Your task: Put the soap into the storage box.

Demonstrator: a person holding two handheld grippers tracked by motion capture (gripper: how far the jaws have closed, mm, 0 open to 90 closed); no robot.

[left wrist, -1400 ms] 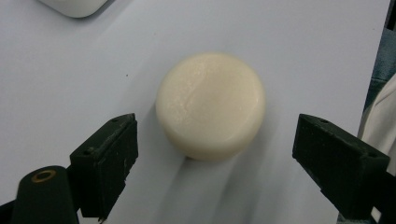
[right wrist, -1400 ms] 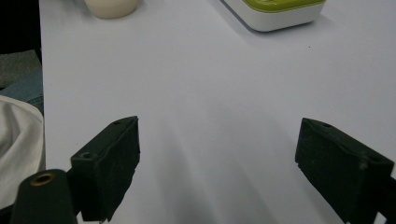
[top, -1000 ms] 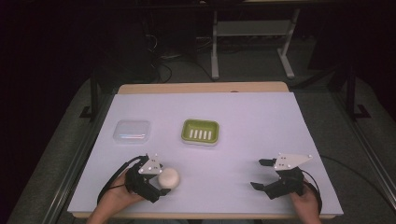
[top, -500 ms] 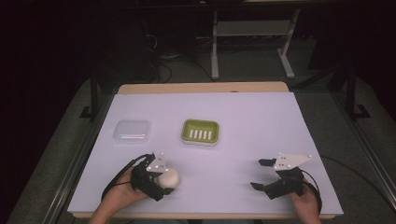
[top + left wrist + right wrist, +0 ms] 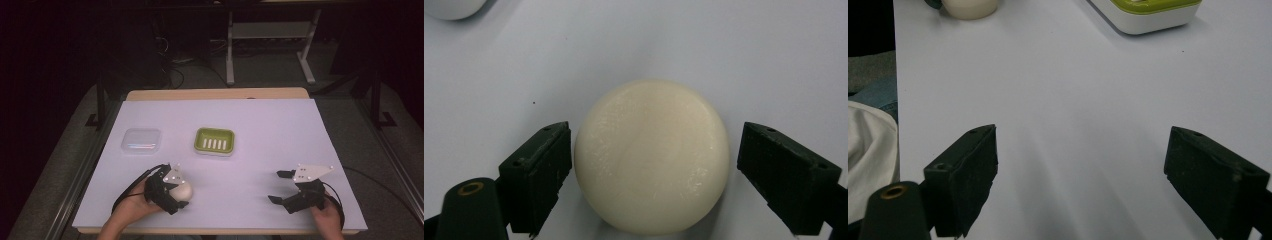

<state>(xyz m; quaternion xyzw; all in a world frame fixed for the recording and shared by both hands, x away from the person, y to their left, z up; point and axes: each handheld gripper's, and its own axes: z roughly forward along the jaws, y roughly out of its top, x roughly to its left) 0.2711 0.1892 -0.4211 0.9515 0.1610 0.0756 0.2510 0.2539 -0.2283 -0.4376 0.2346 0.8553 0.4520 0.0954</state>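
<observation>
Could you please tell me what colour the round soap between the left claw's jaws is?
The soap is cream-white, clearest in the left gripper view.

In the left gripper view, a white rounded object is cut off at the upper left corner, too little showing to name it. In the right gripper view, the green soap dish and the cream soap are cropped by the top edge.

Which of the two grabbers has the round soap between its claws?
The left gripper. The cream round soap sits between its open jaws near the table's front left. The right gripper is open too, with just bare table between its jaws.
</observation>
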